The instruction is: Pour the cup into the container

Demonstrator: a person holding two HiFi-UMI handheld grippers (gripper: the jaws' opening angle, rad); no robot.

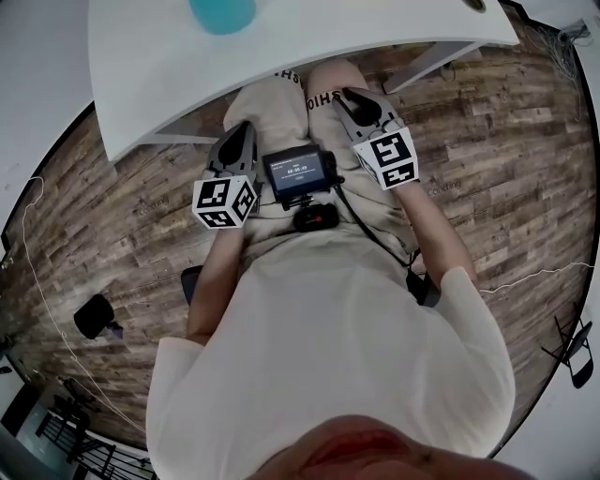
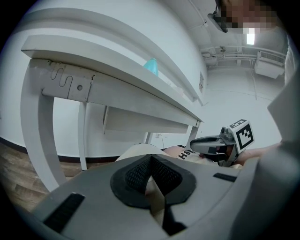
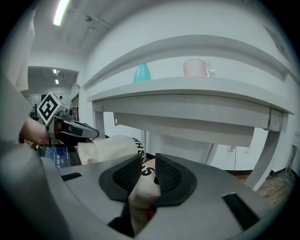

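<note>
Hovering over the lap below the table [image 1: 375, 28], both claws are empty: left claw [image 2: 149, 164] pressed together, right claw [image 3: 147, 165] slightly apart. Nothing is poured yet. Pink cup [image 3: 196, 67] and teal vessel [image 3: 142, 72] stand untouched on the table. Their contents are hidden, and the head view crops the vessel.

left gripper [image 1: 243, 128], right gripper [image 1: 349, 97] over lap, teal vessel [image 1: 222, 13] on white table [image 1: 375, 28]
</note>
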